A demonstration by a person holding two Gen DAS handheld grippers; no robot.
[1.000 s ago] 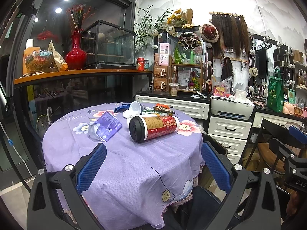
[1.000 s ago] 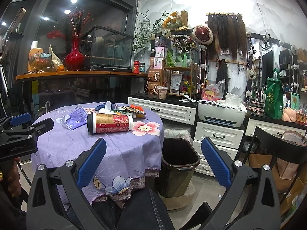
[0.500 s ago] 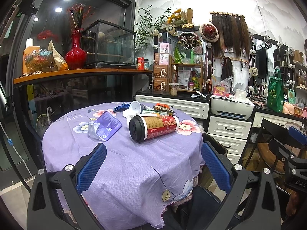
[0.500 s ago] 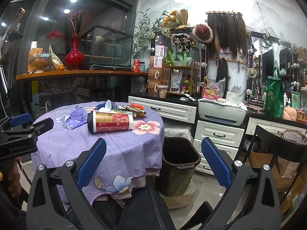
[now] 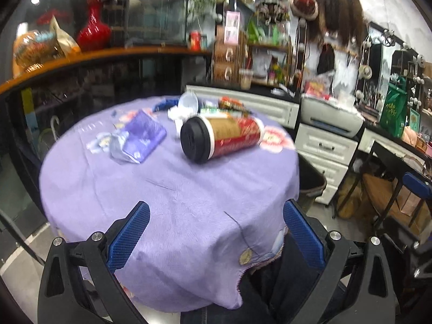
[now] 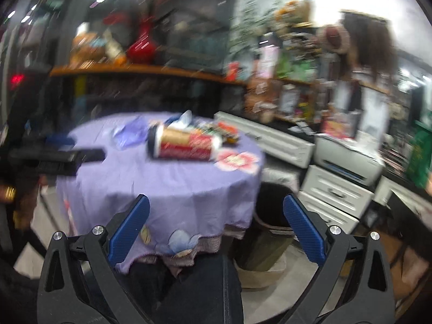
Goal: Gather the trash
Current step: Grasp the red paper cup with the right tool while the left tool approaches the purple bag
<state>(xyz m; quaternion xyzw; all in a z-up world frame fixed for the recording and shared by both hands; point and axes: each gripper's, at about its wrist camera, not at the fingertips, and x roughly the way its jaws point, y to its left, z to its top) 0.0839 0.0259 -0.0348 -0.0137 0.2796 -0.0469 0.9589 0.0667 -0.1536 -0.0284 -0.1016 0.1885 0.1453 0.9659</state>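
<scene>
Approaching the purple-clothed round table (image 5: 167,189) with both grippers' blue fingers (image 5: 129,239) spread and empty, needing next a reach toward the toppled red-and-gold canister (image 5: 224,139).

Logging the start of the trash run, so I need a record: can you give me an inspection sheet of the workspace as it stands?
Surface: round table under a purple floral tablecloth.
Job's things: red canister with black lid lying on its side; crumpled purple packet to its left; white cup and small wrappers behind it; dark trash bin on the floor beside the table.
Clutter: shelves packed with ornaments; red vase; printer.
Grippers: left gripper and right gripper both open, empty, short of the trash.
Cables: nothing seen.
Surroundings: white drawers; right wrist view blurred.
</scene>
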